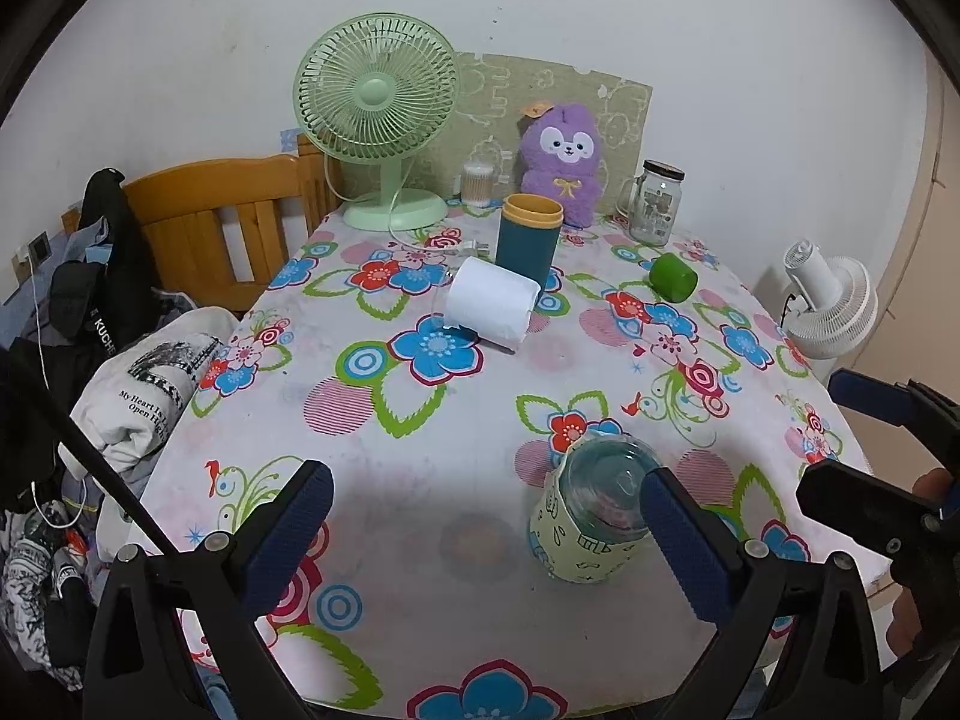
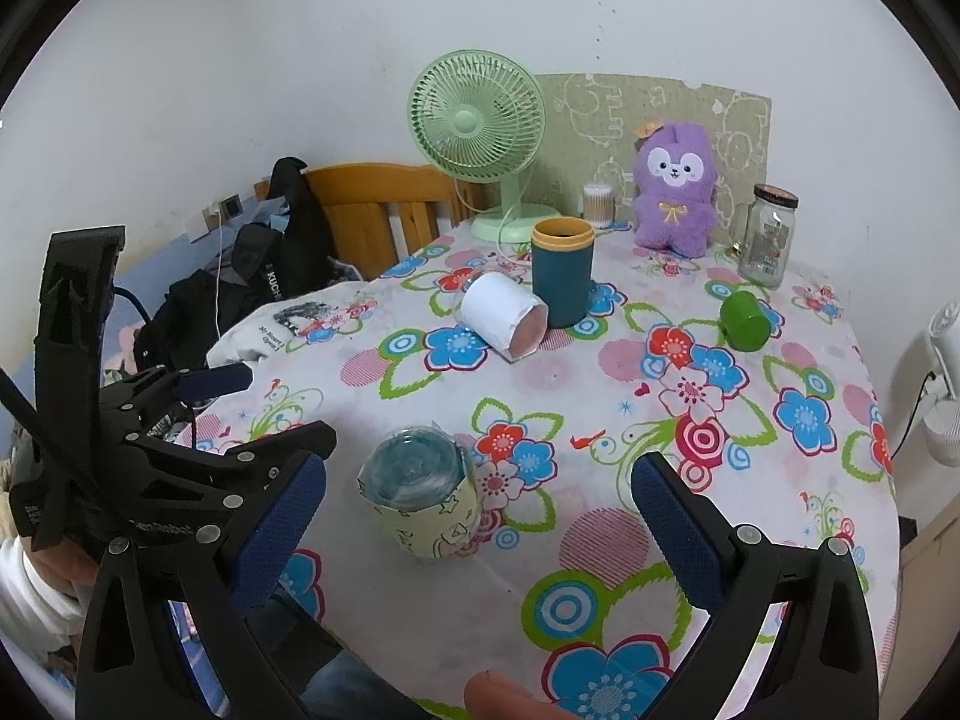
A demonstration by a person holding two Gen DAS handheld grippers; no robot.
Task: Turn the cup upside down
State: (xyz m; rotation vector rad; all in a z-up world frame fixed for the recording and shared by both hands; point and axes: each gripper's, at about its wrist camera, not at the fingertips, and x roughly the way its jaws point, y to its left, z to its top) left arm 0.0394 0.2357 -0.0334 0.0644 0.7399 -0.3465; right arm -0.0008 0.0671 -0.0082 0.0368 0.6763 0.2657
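sleeve (image 2: 24, 588) shows only beside right gripper (image 2: 477, 516); cup (image 2: 423, 495) stands.

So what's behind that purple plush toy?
A greenish mat with cartoon outlines leans against the white wall behind the plush. The plush hides the mat's lower middle, so anything there can't be seen.

This is a lived-in room of a home, likely a bedroom corner. A table covered with a bright flower-print cloth (image 1: 420, 420) stands against a plain white wall. On it sit a pale green plastic desk fan (image 1: 377, 114), a purple plush toy animal (image 1: 561, 159) and a clear glass jar with a dark lid (image 1: 654, 201). Beside the table, an orange wooden slatted bed frame (image 1: 222, 222) is heaped with dark and white clothes (image 1: 138, 378).
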